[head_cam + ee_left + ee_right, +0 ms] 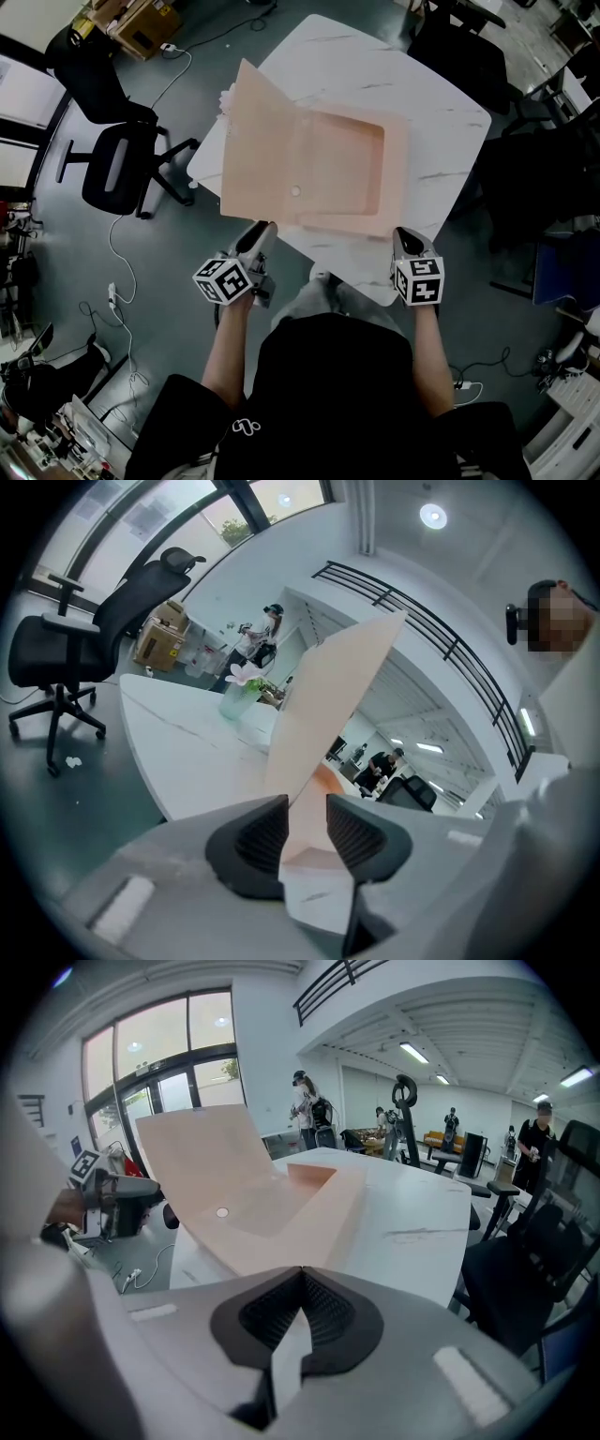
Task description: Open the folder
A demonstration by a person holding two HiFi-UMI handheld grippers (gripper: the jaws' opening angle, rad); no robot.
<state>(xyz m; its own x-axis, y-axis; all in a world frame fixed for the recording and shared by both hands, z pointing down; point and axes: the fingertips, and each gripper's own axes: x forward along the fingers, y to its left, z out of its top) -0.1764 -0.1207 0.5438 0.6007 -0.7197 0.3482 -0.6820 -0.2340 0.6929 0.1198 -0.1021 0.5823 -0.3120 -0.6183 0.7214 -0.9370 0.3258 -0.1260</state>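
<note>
The peach folder [347, 164] is lying open on the white table [441, 131], its lid [258, 141] standing up on the left between the left gripper's [262, 230] released, parted jaws, while the right gripper [409, 234] is resting clenched at its near right corner.

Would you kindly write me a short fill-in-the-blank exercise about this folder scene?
1. The folder lies on a ___ table.
2. The left claw has its jaws ___ around the folder's raised flap.
3. The right claw has its jaws ___.
Missing words: white; open; shut.
</note>
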